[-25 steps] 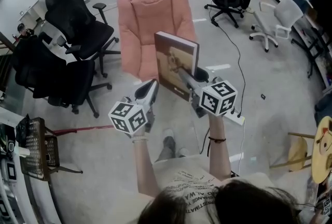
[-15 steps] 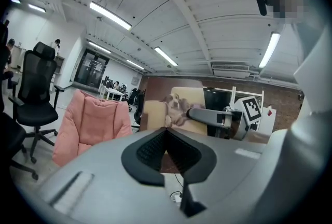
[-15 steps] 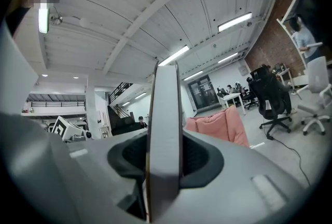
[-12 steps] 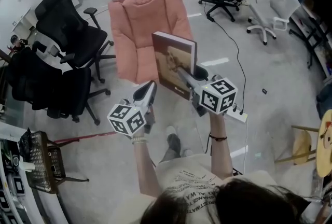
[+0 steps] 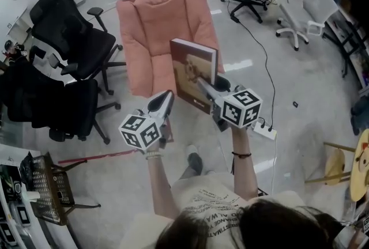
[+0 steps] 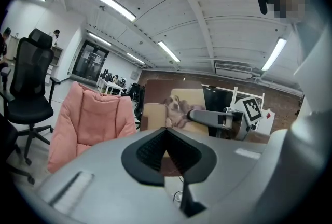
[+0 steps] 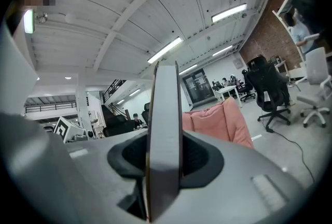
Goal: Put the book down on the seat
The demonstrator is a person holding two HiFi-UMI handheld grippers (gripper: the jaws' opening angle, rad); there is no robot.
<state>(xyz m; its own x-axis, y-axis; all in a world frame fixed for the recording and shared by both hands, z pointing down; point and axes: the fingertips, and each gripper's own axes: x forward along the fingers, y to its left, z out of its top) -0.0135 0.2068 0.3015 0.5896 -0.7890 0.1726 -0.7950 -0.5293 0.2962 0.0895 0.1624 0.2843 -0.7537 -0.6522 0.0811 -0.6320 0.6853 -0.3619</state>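
Grey office floor (image 5: 300,86) spreads under us, and a pink armchair (image 5: 164,29) stands straight ahead of both claws, its seat cushion (image 5: 153,72) bare. We hold 2 claws out in front at about the same height.

Our right claw (image 5: 203,84) is clamped on the book (image 5: 195,72). Its jaws stand partly apart, with the book's thickness filling the gap between them, and the right gripper view shows the pale page edge running straight up between the pads. The grip is on a lower corner, so nearly all of the book rises above and ahead of this claw. It stands upright in the air, clear of the chair, short of the seat and above it. The cover, which shows a dog, faces toward our left claw.

Our left claw (image 5: 167,95) sits just beside the right one, on the cover side of the book and apart from it. Its jaws are pressed together with nothing between them; in the left gripper view the 2 dark pads meet in a point.

Beyond the left claw and off to its outer side stand 2 black office chairs (image 5: 69,40). Out past the right claw a white chair (image 5: 311,11) stands well away, and a power strip (image 5: 265,129) lies on the floor below that claw's marker cube (image 5: 241,107).
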